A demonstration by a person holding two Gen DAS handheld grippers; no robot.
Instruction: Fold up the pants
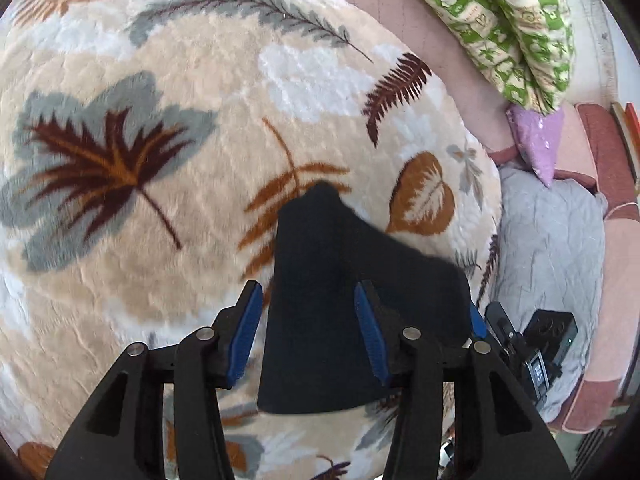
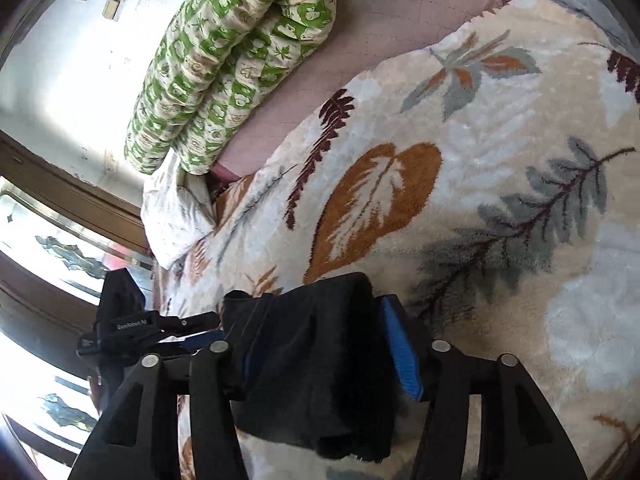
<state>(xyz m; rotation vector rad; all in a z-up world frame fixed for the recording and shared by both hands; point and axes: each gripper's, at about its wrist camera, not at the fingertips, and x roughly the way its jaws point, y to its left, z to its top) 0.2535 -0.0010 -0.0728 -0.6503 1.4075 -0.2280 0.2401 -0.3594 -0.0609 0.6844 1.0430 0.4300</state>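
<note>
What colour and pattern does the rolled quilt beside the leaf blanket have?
The rolled quilt is cream with green patchwork squares; it shows best in the right wrist view.

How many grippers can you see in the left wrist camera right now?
2. The left gripper fills the bottom of the view, open around the black pants. The right gripper shows at the lower right edge, partly hidden behind the pants.

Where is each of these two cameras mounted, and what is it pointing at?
Left wrist view: sits on the left gripper, looking down its open fingers at black pants on a leaf-print blanket; the right gripper shows at right.
Right wrist view: sits on the right gripper, with pants bunched between its fingers; the left gripper shows at left.
Shared: pants, blanket, green quilt.
</note>
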